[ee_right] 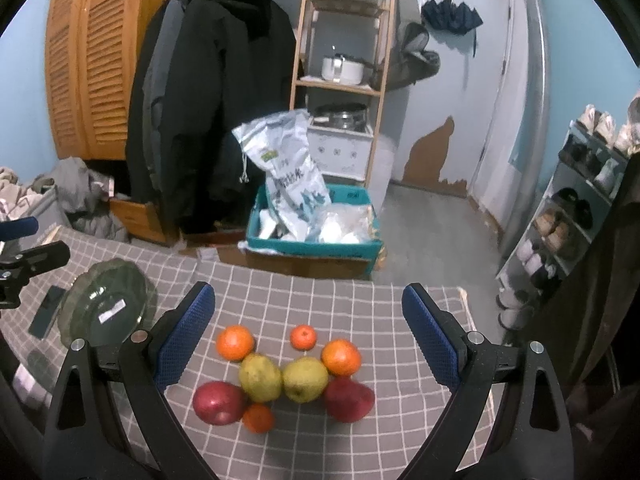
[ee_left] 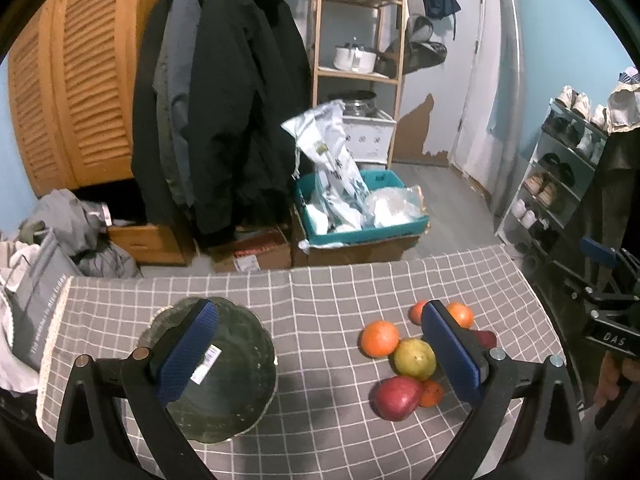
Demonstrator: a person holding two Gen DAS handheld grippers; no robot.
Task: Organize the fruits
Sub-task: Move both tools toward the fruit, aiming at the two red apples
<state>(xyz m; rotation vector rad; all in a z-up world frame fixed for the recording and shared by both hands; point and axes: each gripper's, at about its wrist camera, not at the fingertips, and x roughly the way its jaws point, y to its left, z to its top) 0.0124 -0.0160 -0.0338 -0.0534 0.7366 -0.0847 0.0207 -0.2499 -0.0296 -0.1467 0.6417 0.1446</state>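
Several fruits lie in a cluster on the grey checked tablecloth [ee_right: 320,440]: two red apples [ee_right: 219,402] [ee_right: 349,398], two yellow-green pears [ee_right: 260,377] [ee_right: 305,379], two oranges [ee_right: 235,343] [ee_right: 341,357] and two small tangerines [ee_right: 303,337] [ee_right: 258,418]. A dark green glass plate [ee_left: 244,376] with a white sticker lies to their left. My left gripper [ee_left: 320,354] is open above the cloth between plate and fruits. My right gripper [ee_right: 308,340] is open, hovering above the fruit cluster. The plate also shows in the right wrist view [ee_right: 108,300].
A dark phone [ee_right: 47,312] lies left of the plate. The table's far edge [ee_left: 280,272] faces a cluttered floor with a teal box [ee_left: 360,208], hanging coats [ee_left: 224,120], a wooden shelf [ee_left: 356,60] and a shoe rack [ee_left: 560,184] at the right.
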